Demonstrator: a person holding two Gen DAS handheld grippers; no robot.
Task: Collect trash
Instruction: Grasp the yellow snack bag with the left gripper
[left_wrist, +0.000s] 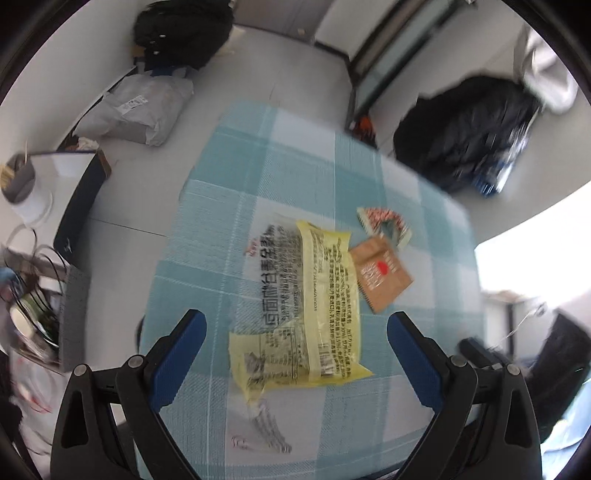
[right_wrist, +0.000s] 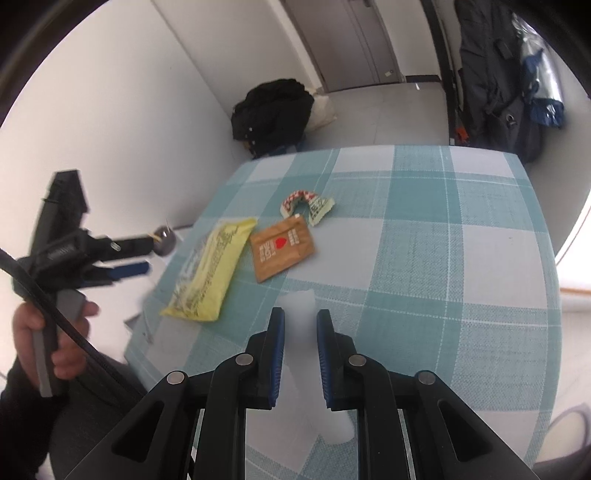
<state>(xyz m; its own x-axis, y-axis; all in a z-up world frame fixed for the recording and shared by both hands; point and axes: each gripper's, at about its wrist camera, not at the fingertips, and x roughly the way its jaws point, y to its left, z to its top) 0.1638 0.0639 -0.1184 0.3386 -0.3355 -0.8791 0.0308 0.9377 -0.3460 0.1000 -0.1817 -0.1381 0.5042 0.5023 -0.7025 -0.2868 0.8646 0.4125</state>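
The right gripper (right_wrist: 300, 325) is closed on a translucent white bag (right_wrist: 301, 354), tilted down over the table (right_wrist: 461, 258). The left gripper (left_wrist: 295, 332) hangs wide and empty above the yellow wrapper (left_wrist: 325, 306), held in the person's left hand (right_wrist: 55, 339). Nothing looks collected yet: the yellow wrapper, brown packet (left_wrist: 380, 275) and torn red-and-white wrapper (left_wrist: 384, 223) all lie close together on the table.
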